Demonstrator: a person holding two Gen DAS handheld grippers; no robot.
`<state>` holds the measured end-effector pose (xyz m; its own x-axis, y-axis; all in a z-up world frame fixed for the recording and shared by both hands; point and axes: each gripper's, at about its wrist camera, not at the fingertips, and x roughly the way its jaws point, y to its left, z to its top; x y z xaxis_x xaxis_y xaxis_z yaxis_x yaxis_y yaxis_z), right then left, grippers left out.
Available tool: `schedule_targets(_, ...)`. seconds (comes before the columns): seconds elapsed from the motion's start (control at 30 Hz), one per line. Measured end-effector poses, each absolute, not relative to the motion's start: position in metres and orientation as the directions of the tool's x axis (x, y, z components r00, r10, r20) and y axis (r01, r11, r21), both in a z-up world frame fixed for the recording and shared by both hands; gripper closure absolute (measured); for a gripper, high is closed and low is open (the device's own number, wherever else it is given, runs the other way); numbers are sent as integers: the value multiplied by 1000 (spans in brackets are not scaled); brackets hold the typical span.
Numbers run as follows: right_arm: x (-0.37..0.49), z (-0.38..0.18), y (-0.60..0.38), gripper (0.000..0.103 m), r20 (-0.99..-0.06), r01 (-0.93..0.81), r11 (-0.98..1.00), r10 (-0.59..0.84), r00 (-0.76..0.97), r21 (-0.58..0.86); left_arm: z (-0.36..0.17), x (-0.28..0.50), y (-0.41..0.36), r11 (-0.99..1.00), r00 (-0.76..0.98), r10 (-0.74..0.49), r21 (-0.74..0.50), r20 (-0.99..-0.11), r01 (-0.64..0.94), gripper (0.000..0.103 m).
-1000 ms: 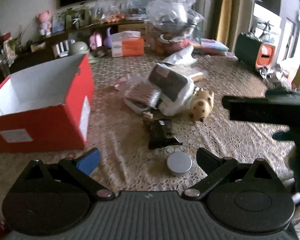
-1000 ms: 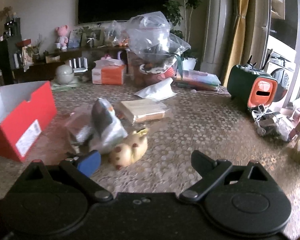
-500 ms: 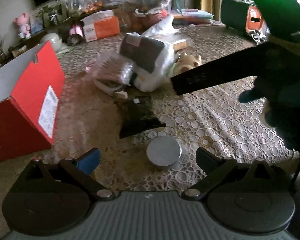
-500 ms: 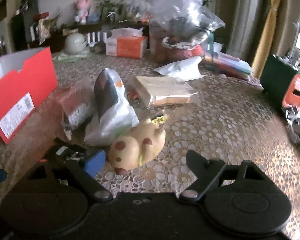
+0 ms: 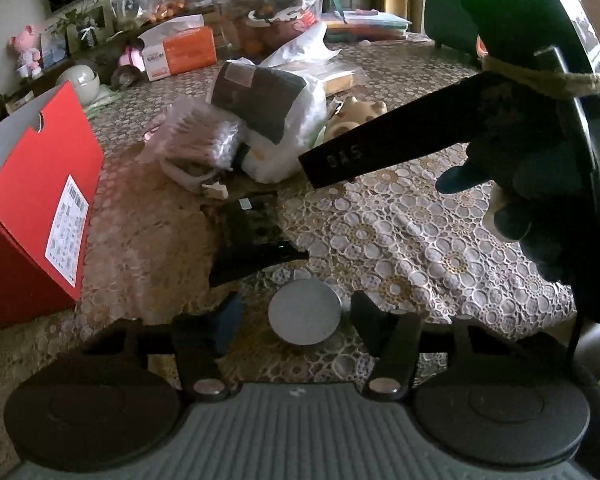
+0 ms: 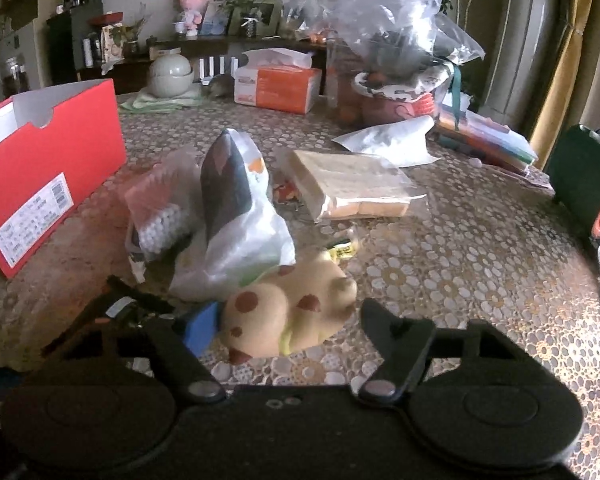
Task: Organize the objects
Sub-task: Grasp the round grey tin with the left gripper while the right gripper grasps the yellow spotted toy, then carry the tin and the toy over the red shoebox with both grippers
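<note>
Both grippers have dropped in closer over the last second, and each one now has a target framed between its fingers. Left gripper [image 5: 296,316] is spread open with the little round silver tin [image 5: 305,312] sitting right in the gap, flat on the lace tablecloth [image 5: 420,248]; neither finger looks like it's touching it yet. Right gripper [image 6: 288,330] is open too, and the spotted yellow plush toy [image 6: 288,312] is lying between its fingers, the blue-padded one just beside or maybe brushing the toy, can't say which.

Moving outward: a dark foil packet [image 5: 252,236] lies just past the tin, then the pile with the white plastic bag [image 6: 244,240] and a bag of cotton swabs [image 5: 198,136]. The open red shoebox [image 5: 40,184] is off to the left, well apart from both targets.

My read is that both hands are lined up for a pinch, nothing actually grabbed so far. That shoebox looks like the obvious drop spot, though that's a guess. The tin is low and flat, so it might slip out of a pinch.
</note>
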<state>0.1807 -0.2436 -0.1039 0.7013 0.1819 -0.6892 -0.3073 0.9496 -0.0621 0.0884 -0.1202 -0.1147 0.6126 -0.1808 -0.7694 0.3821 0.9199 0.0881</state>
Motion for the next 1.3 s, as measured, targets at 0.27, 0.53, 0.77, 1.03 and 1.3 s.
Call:
schedule_targets(0.27,176,-102,-248,35,-696,-284,957,164,699,-60,-113,82,-121,916,634,-161,125,-757,382,65)
schedule_targets(0.53,158,-89,-265,35,-713,-260,966,173,679,-12,-97,81,-101,944,647,-157,78,-746,320,65)
schedule_targets(0.77,135,-66,-261,36,-696,-306,952,208,687,-17,-69,77,-78,963,676,-162,35,-719,268,65)
schedule_targets(1.03,118,-38,-235,36,-680,-386,922,271,681,-18,-34,80,-46,978,718,-144,15,-682,210,65)
schedule_targets(1.3,112,-9,-196,36,-660,-483,876,360,659,-5,1,91,-4,989,754,-108,10,-648,150,65)
